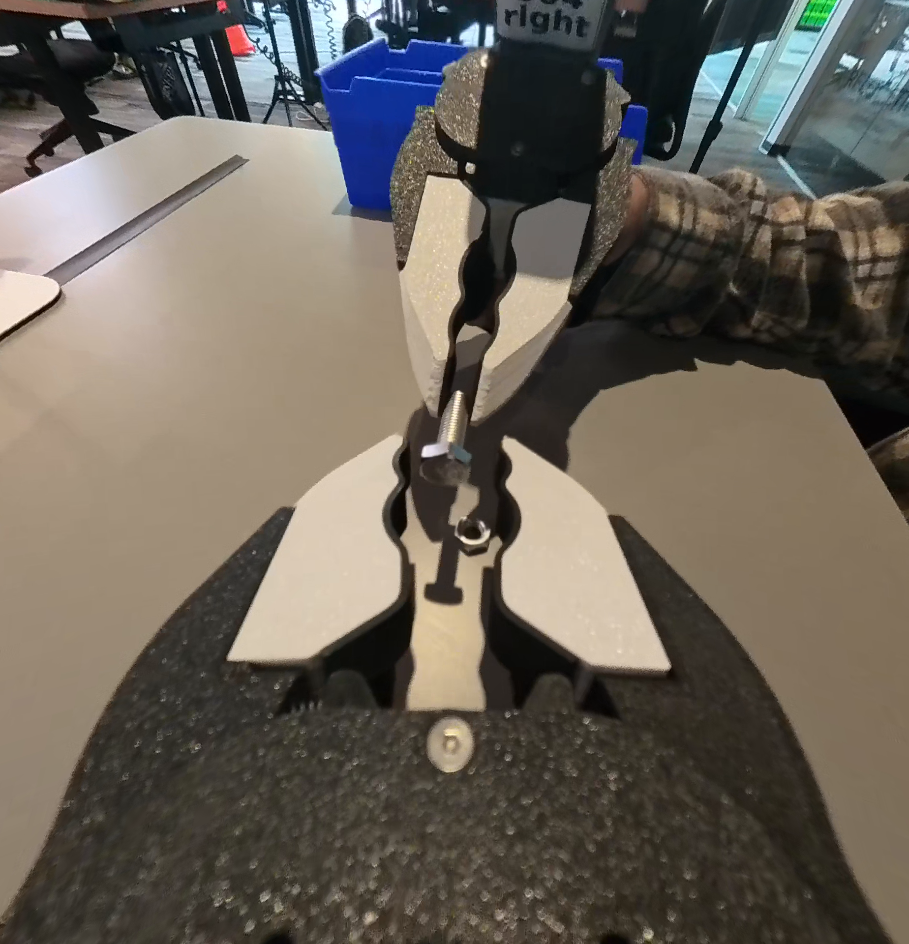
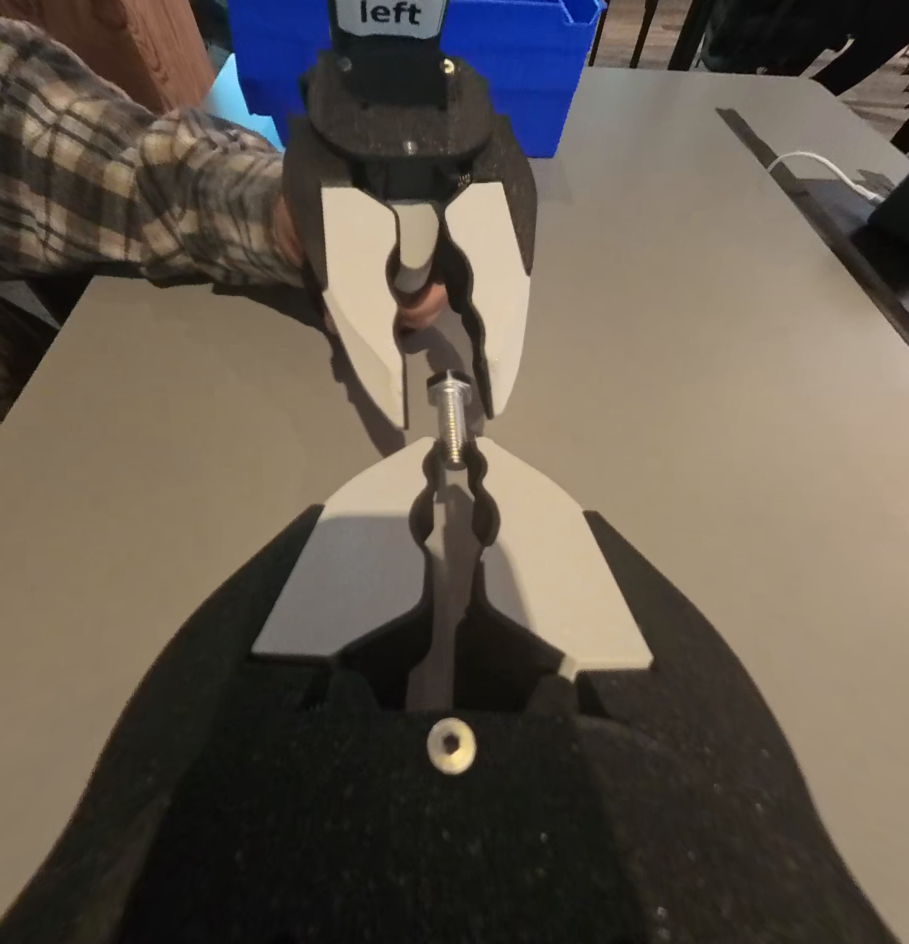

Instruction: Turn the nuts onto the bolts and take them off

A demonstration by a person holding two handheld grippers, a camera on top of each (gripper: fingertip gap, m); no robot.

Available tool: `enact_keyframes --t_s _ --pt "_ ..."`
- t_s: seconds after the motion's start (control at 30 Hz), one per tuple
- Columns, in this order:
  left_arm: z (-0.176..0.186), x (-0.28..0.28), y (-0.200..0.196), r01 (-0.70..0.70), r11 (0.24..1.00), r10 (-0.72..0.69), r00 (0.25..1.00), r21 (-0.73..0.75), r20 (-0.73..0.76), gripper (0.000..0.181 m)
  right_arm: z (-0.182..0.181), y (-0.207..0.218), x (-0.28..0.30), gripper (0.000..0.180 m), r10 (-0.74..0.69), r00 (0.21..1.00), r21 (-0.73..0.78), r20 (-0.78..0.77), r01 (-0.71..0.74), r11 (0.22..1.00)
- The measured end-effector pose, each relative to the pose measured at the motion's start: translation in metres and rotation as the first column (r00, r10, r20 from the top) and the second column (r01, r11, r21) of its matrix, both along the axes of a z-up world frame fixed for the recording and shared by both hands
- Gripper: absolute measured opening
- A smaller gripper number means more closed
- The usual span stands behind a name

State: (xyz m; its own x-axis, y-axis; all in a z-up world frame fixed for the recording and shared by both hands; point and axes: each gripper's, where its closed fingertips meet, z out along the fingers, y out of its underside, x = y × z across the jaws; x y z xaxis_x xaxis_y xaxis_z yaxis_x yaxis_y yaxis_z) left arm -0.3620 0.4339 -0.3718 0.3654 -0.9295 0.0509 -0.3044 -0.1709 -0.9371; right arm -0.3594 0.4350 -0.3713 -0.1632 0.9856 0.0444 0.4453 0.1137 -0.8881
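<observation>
Grey and bare for the most part, the surface [image 1: 186, 357] carries a blue bin [image 1: 381, 127] at its far edge; what lies inside the bin cannot be seen. A plaid sleeve [image 1: 749, 265] reaches in behind each tool. The right tongs [image 2: 455, 449] are clenched on the threaded tip of a silver bolt [image 2: 450, 419], whose hex head points toward the left tongs [image 1: 455, 459]. These stand released, their fingers parted on either side of the bolt head without touching it. A loose nut [image 1: 472, 540] lies on the surface below, between the left fingers.
</observation>
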Motion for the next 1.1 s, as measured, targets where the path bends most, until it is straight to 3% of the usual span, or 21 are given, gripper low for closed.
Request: enact_keyframes --t_s 0.43,0.53,0.57,0.67,0.7,0.9,1.0,1.1 --pt "-0.005 -0.001 0.000 -0.017 0.999 0.019 0.998 0.033 -0.067 0.018 0.001 -0.001 -0.002 0.009 0.002 1.000 0.005 -0.007 -0.002 1.000" --pt "0.003 -0.001 0.002 -0.045 0.997 0.047 0.998 0.059 -0.037 0.018 0.012 0.001 -0.003 0.010 -0.009 0.997 -0.014 -0.083 0.008 1.000" --pt "0.008 -0.001 0.002 -0.050 0.997 0.051 0.999 0.057 -0.005 0.018 0.017 0.001 -0.003 0.011 -0.013 0.992 -0.027 -0.123 0.010 1.000" --pt "0.026 -0.002 0.002 -0.060 0.998 0.056 0.990 0.026 0.131 0.018 0.036 0.013 -0.002 0.043 -0.085 0.959 -0.069 -0.269 0.068 0.995" --pt "0.033 -0.003 0.002 -0.064 0.998 0.061 0.980 0.011 0.190 0.018 0.045 0.013 -0.001 0.045 -0.093 0.938 -0.102 -0.334 0.062 0.993" --pt "0.076 -0.008 -0.004 0.021 0.995 0.042 0.814 -0.102 0.580 0.018 0.087 0.000 -0.010 0.043 -0.138 0.752 -0.285 -0.644 -0.069 0.956" --pt "0.084 -0.010 -0.005 0.075 0.985 0.050 0.732 -0.154 0.680 0.018 0.101 0.000 -0.014 0.034 -0.175 0.685 -0.313 -0.707 -0.081 0.946" --pt "0.085 -0.011 -0.005 0.101 0.979 0.057 0.700 -0.178 0.712 0.018 0.104 -0.002 -0.017 0.028 -0.172 0.669 -0.317 -0.723 -0.101 0.943"
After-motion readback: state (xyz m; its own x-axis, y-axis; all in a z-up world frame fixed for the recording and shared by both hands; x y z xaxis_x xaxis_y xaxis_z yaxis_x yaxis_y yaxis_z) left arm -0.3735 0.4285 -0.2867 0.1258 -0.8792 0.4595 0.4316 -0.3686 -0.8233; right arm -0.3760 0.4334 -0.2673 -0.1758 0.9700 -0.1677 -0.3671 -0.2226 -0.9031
